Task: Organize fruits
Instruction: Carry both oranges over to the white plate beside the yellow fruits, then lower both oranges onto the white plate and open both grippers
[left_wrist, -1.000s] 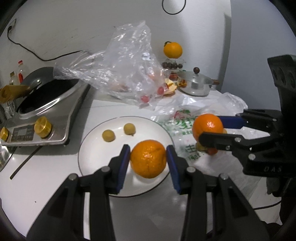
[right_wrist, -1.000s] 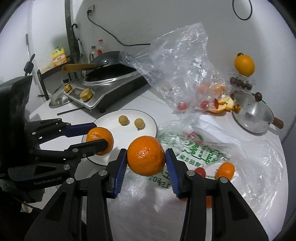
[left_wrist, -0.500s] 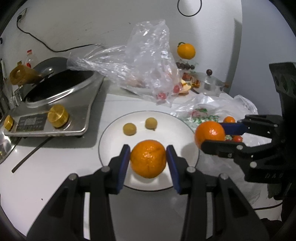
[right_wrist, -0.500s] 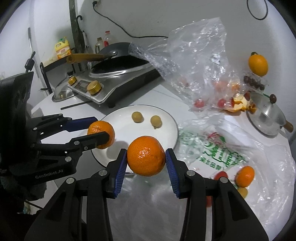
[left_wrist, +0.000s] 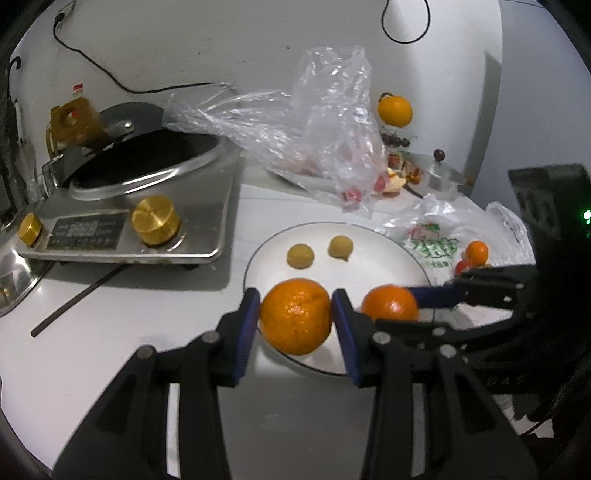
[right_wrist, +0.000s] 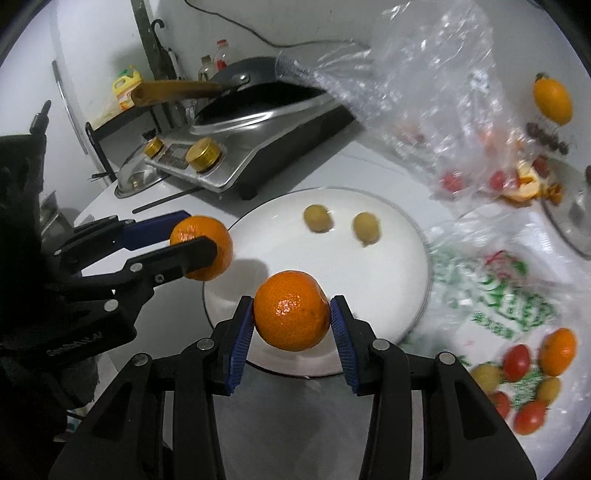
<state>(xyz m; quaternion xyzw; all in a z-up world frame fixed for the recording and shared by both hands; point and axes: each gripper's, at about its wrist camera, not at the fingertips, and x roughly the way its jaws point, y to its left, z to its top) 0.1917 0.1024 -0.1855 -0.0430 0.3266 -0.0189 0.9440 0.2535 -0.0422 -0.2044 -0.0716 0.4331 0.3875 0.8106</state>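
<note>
My left gripper (left_wrist: 295, 321) is shut on an orange mandarin (left_wrist: 295, 320), held over the near rim of a white plate (left_wrist: 373, 258). My right gripper (right_wrist: 291, 317) is shut on a second mandarin (right_wrist: 291, 311), also over the plate's (right_wrist: 391, 266) near edge. Each gripper shows in the other's view: the right one with its mandarin (left_wrist: 389, 304) at the right, the left one with its mandarin (right_wrist: 203, 247) at the left. Two small yellow-green fruits (left_wrist: 300, 255) (left_wrist: 340, 247) lie on the plate's far half.
A steel cooktop (left_wrist: 125, 221) with a dark pan stands left of the plate. Behind it lies a crumpled clear bag (left_wrist: 325, 140) with fruit. A printed white bag (right_wrist: 509, 306) at the right carries several tomatoes and small fruits (right_wrist: 524, 369). A lidded pot (left_wrist: 439, 173) sits far right.
Both grippers have carried their mandarins leftward and lower, from over the printed bag side to above the plate's near edge. The two mandarins now sit closer together.
</note>
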